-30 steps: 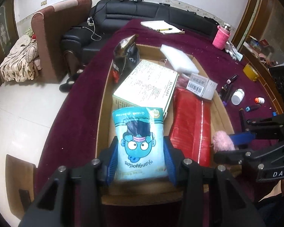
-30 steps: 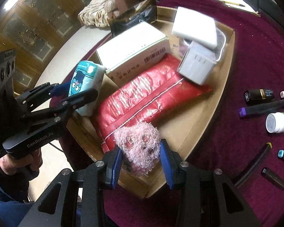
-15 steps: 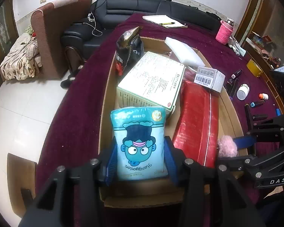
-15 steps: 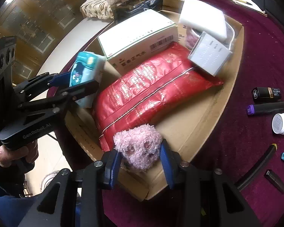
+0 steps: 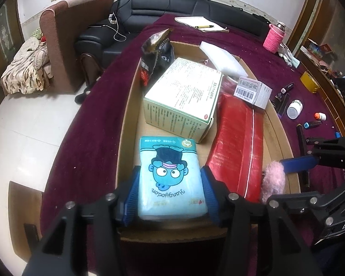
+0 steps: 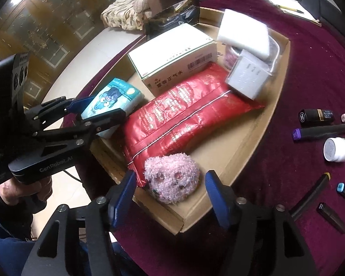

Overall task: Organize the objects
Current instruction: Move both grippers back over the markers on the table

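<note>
A living room with a black sofa [image 5: 195, 7] is forming the background; a table [image 5: 92, 115] draped in maroon cloth is carrying an open cardboard tray [image 5: 126, 119] at its near edge. We are reading the step in hand as the release of two items just set into the tray. The left hand-held gripper [image 5: 170, 195] is bracketing the blue tissue pack [image 5: 170, 179], which is lying in the tray's near left corner; its jaws have just been opening, and whether the pads are touching the pack's sides or standing just clear we cannot tell. The right hand-held gripper [image 6: 170, 193] is standing open, its jaws having just been opening too, with clear gaps on either side of the pink plush toy [image 6: 171, 180], which is resting at the tray's near edge beside the red bag [image 6: 184, 115]. Both grippers are pointing steeply downward. In our judgement, the next move is calling for a straight withdrawal upward, then a reach toward the small bottles and pens [image 6: 319, 131] lying loose toward the table's right edge.
</note>
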`<state>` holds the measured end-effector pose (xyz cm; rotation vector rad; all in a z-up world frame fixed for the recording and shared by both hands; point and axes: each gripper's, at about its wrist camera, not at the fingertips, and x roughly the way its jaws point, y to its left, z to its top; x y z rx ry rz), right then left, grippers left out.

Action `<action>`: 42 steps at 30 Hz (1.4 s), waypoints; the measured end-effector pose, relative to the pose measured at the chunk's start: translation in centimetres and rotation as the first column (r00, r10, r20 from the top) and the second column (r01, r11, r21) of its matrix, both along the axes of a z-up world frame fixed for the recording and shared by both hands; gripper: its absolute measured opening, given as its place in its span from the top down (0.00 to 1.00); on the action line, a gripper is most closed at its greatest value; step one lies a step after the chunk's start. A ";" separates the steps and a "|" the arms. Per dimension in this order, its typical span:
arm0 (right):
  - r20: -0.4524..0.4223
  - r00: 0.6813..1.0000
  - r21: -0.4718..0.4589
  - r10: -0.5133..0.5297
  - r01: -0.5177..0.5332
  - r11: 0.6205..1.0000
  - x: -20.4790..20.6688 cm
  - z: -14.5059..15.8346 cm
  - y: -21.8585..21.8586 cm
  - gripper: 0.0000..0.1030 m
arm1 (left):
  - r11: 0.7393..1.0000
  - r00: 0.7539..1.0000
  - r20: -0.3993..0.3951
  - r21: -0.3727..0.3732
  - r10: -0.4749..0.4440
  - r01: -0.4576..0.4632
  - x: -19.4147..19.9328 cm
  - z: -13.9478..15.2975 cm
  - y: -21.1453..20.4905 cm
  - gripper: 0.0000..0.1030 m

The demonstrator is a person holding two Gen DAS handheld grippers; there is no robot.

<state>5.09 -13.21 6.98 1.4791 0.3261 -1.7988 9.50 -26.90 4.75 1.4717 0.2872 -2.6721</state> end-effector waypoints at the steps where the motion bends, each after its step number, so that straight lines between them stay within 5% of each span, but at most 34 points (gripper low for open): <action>1: 0.000 1.000 -0.008 -0.005 0.005 1.000 0.0 0.1 0.1 0.34 | 1.000 1.000 -0.001 0.001 0.003 -0.003 0.1 0.1 0.0 0.51; 12: -0.028 0.998 -0.059 -0.058 0.057 0.997 1.3 1.3 2.0 0.34 | 1.000 0.999 -0.037 -0.004 0.010 -0.010 1.0 1.6 0.7 0.47; 22: 0.008 0.984 -0.062 -0.179 0.179 0.982 0.5 1.2 8.3 0.33 | 1.000 0.998 -0.066 -0.024 -0.003 0.001 0.7 2.9 1.6 0.44; 32: 0.026 0.968 -0.067 -0.251 0.253 0.965 -0.1 1.1 11.8 0.33 | 0.998 0.997 -0.051 -0.033 0.053 -0.055 0.9 3.5 -0.8 0.44; 42: 0.089 0.889 -0.094 -0.448 0.456 0.885 -2.9 0.8 18.5 0.32 | 0.994 0.991 -0.083 0.029 -0.105 0.108 -0.4 4.2 5.6 0.44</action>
